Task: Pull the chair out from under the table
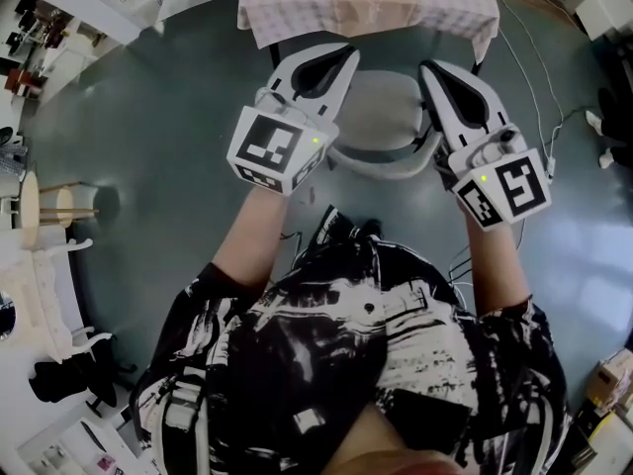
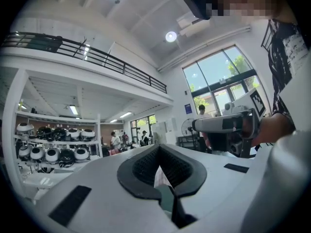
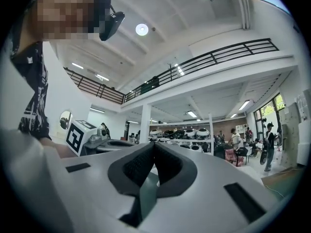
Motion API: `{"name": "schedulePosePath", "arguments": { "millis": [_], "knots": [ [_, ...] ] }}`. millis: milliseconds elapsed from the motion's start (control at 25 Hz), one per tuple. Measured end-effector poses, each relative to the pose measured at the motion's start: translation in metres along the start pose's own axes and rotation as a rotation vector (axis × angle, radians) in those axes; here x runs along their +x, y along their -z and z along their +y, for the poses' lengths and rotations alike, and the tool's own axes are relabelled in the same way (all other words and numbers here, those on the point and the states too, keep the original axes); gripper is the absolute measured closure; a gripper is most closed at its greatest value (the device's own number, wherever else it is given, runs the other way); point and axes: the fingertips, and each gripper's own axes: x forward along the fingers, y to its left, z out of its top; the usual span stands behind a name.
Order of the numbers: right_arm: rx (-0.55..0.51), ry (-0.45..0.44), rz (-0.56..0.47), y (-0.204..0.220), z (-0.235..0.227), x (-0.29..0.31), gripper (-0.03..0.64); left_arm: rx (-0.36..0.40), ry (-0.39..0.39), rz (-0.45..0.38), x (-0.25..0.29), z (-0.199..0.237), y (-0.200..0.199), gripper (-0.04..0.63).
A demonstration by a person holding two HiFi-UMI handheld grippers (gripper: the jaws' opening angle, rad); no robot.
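In the head view a pale grey chair (image 1: 384,117) stands with its seat partly under a table with a checked cloth (image 1: 297,13); its curved backrest (image 1: 381,164) faces me. My left gripper (image 1: 346,57) hovers over the chair's left side and my right gripper (image 1: 428,69) over its right side. Both are above the chair and hold nothing. In the left gripper view the jaws (image 2: 158,147) meet at the tips, and the right gripper view shows its jaws (image 3: 154,143) closed the same way. Both gripper views look level into the hall, so neither shows the chair.
Cables (image 1: 539,97) trail over the grey floor right of the chair. A small round wooden stand (image 1: 30,206) and white furniture (image 1: 45,295) sit at the left edge. Boxes (image 1: 613,374) lie at the lower right. People stand far off in the hall (image 3: 269,135).
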Motion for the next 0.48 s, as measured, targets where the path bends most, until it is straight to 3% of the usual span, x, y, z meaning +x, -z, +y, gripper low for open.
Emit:
{"name": "schedulePosePath", "arguments": {
  "millis": [480],
  "knots": [
    [-0.017, 0.015, 0.025, 0.004, -0.009, 0.005, 0.618, 0.0, 0.009, 0.0, 0.009, 0.002, -0.007, 0.594]
  ]
}}
